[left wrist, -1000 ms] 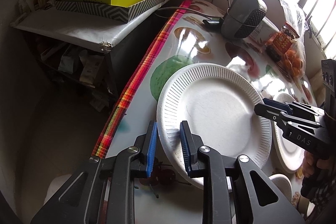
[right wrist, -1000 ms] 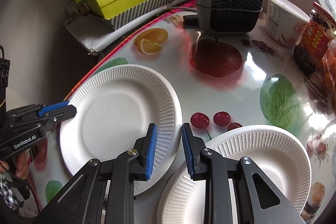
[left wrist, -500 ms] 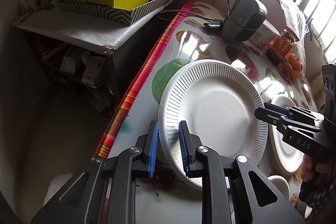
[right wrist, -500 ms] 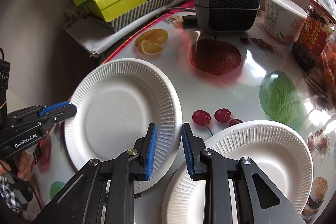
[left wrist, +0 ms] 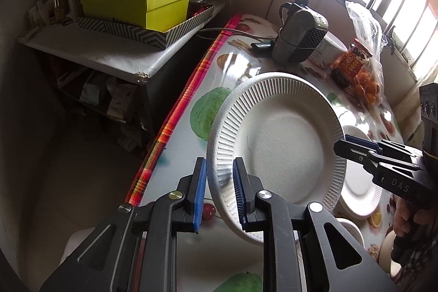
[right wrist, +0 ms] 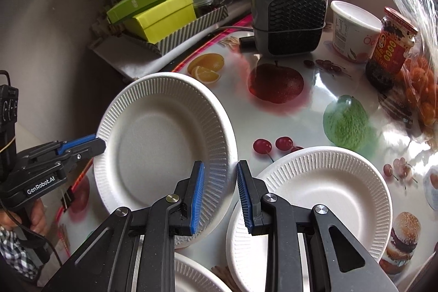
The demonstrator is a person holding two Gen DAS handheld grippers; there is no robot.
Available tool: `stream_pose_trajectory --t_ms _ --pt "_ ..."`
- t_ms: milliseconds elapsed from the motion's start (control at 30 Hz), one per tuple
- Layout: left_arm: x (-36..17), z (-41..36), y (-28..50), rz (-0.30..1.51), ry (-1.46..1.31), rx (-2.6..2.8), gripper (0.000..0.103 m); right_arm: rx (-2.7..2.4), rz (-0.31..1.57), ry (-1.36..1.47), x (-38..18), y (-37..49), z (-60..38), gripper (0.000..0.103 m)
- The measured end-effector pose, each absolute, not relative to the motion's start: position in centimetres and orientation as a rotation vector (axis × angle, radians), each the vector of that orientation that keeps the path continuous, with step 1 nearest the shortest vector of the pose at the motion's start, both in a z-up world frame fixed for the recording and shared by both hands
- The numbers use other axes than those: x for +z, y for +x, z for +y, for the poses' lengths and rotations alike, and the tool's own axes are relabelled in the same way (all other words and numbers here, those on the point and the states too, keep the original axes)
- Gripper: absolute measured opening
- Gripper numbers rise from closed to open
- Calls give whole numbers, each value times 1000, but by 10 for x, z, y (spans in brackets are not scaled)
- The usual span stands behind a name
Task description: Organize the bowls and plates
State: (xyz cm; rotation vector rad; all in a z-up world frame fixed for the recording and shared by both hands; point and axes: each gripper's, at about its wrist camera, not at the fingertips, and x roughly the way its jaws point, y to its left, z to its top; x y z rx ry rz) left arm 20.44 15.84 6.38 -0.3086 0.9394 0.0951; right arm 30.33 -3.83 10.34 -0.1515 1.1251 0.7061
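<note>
A white ribbed paper plate (left wrist: pixel 284 149) (right wrist: pixel 164 144) hangs tilted above the fruit-print table (right wrist: pixel 309 106). My left gripper (left wrist: pixel 220 193) (right wrist: pixel 100 145) is shut on its left rim. My right gripper (right wrist: pixel 220 193) (left wrist: pixel 342 144) is shut on the opposite rim, which sits between its blue pads. A second paper plate (right wrist: pixel 323 196) (left wrist: pixel 358 196) lies flat on the table just right of my right gripper. The rim of a third plate (right wrist: pixel 197 278) shows at the bottom edge, under the right gripper's body.
A grey heater (right wrist: pixel 290 21) stands at the back of the table with a white tub (right wrist: pixel 353 32), a red-label jar (right wrist: pixel 391 45) and a bag of oranges (right wrist: pixel 418 89) to its right. Green boxes (left wrist: pixel 142 2) sit on a side shelf beyond the table's plaid edge (left wrist: pixel 169 127).
The plate has come up off the table and tilted, carried by both grippers, which rose together. The other plates have stayed where they were.
</note>
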Motion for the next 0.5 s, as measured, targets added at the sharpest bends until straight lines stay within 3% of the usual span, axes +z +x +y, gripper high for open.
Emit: stream_pose_trajectory --t_ms 500 --pt "80 133 167 928 -284 34 21 682 1113 -148 133 252 -70 24"
